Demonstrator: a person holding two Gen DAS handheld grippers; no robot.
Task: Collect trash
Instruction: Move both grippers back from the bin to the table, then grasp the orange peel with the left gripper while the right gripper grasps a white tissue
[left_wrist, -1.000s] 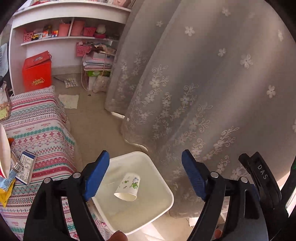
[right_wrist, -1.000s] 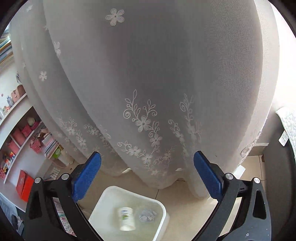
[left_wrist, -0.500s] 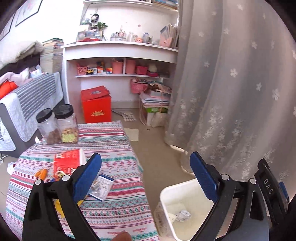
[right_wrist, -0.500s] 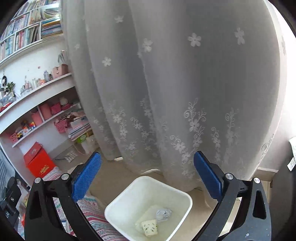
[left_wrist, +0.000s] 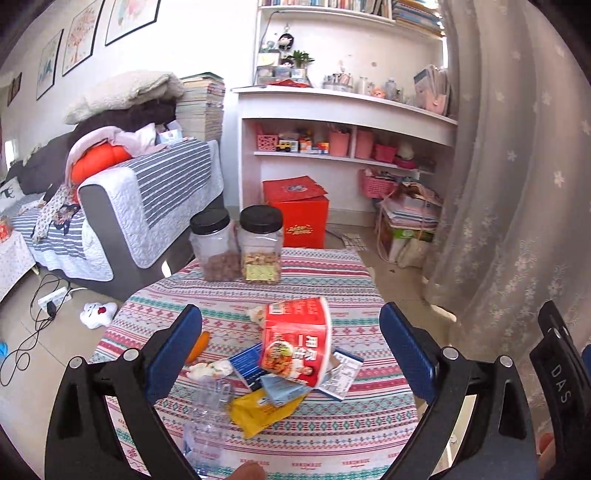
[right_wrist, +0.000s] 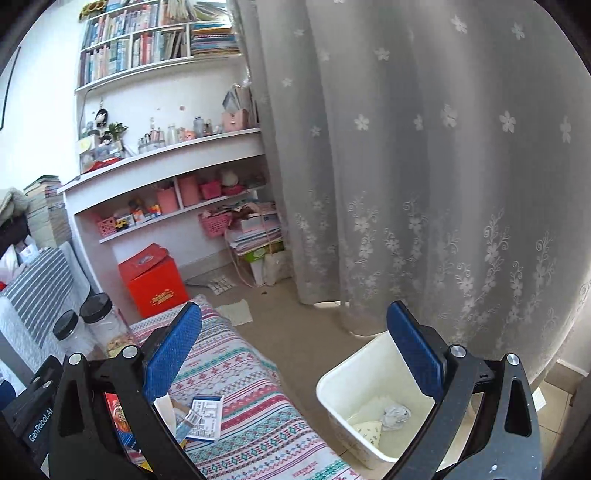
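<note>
The left gripper (left_wrist: 290, 354) hangs over the near edge of the tabletop (left_wrist: 332, 439), jaws spread wide and gripping nothing; a second ago it pointed down into the white bin, and it has since swung up and left to face the litter; the red noodle cup (left_wrist: 295, 341) lies tipped on its side between its fingers, on a yellow wrapper (left_wrist: 258, 411) and blue cartons (left_wrist: 245, 363). The right gripper (right_wrist: 293, 354) is likewise released and empty; the bin (right_wrist: 334, 387), holding a crumpled wad (right_wrist: 395, 413), stands on the floor just off the table's right edge.
</note>
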